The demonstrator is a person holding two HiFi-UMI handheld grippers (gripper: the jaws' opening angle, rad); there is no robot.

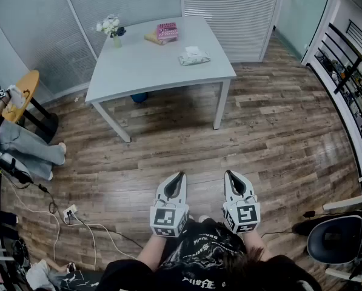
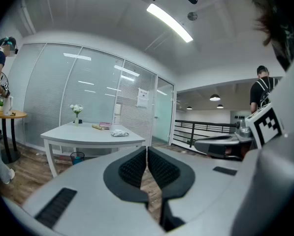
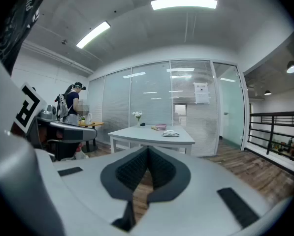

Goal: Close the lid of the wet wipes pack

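The wet wipes pack (image 1: 194, 56) lies on the right part of the grey table (image 1: 144, 71), far ahead of me; whether its lid is up is too small to tell. It also shows as a small white pack (image 2: 119, 132) in the left gripper view and as a pack (image 3: 170, 133) in the right gripper view. My left gripper (image 1: 182, 174) and right gripper (image 1: 228, 173) are held side by side close to my body, over the wooden floor, well short of the table. Both point toward the table, jaws together, nothing between them. The left gripper (image 2: 147, 149) and right gripper (image 3: 147, 149) tips meet.
On the table stand a vase of white flowers (image 1: 111, 28) and a pink box (image 1: 167, 31). A blue bin (image 1: 139, 97) sits under it. A seated person and a round yellow side table (image 1: 23, 93) are at left, cables (image 1: 71, 214) on the floor, a dark chair (image 1: 338, 238) at lower right.
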